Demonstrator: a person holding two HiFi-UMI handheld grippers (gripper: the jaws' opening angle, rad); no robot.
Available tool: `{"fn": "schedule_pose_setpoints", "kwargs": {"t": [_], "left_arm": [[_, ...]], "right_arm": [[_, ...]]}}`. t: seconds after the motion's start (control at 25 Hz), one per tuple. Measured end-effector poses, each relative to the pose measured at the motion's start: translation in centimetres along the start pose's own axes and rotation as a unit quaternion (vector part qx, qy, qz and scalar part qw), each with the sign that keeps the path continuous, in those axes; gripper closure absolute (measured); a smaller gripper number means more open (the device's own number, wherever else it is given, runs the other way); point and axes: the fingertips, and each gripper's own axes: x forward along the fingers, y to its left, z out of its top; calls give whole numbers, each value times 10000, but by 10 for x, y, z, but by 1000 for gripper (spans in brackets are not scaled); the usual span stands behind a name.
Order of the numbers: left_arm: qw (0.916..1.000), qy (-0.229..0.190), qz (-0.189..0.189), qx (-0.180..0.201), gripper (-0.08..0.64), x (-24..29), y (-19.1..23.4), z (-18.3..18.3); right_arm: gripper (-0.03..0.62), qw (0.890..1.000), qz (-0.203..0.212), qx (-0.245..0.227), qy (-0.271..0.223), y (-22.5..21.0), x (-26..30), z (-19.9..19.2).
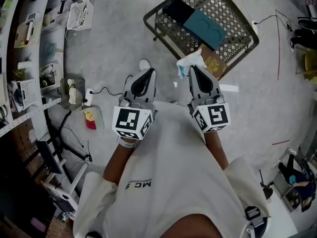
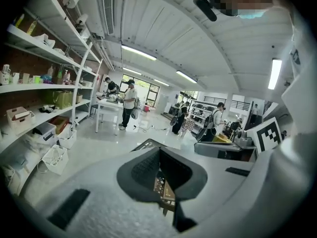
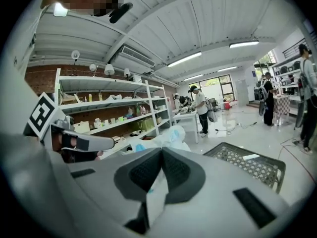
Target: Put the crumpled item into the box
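Note:
My right gripper point(image 1: 193, 69) is shut on a crumpled white and light-blue wrapper point(image 1: 187, 63), which bulges out past the jaw tips. In the right gripper view the same wrapper point(image 3: 168, 135) rises beyond the right gripper point(image 3: 161, 150) and a white strip of it hangs down between the pads. A dark wire-mesh box point(image 1: 237, 31) stands on the floor ahead, just beyond the wrapper; the mesh box point(image 3: 250, 162) lies low at the right. My left gripper point(image 1: 144, 68) is held level beside the right one, jaws together, nothing in them; the left gripper point(image 2: 158, 150) points at the floor.
Inside the mesh box lie a dark flat item point(image 1: 178, 10) and a teal one point(image 1: 207, 28); a brown carton point(image 1: 214, 64) leans at its near corner. Shelving point(image 1: 27, 58) lines the left. Cables point(image 1: 106, 90) and a small red item point(image 1: 90, 121) lie on the floor. People stand far off point(image 2: 130, 103).

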Motion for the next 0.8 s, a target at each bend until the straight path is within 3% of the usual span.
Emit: {"fn": "schedule_pose_setpoints", "kwargs": {"t": [0.48,0.8], "left_arm": [[9989,177,-444,7,540,80,129,67],[9986,127,-516,55,540,108,160,86]], "right_arm": [[574,9965,-795,145,201,-25,142,41],[574,9977,-664,128,102,-17,194,64]]}}
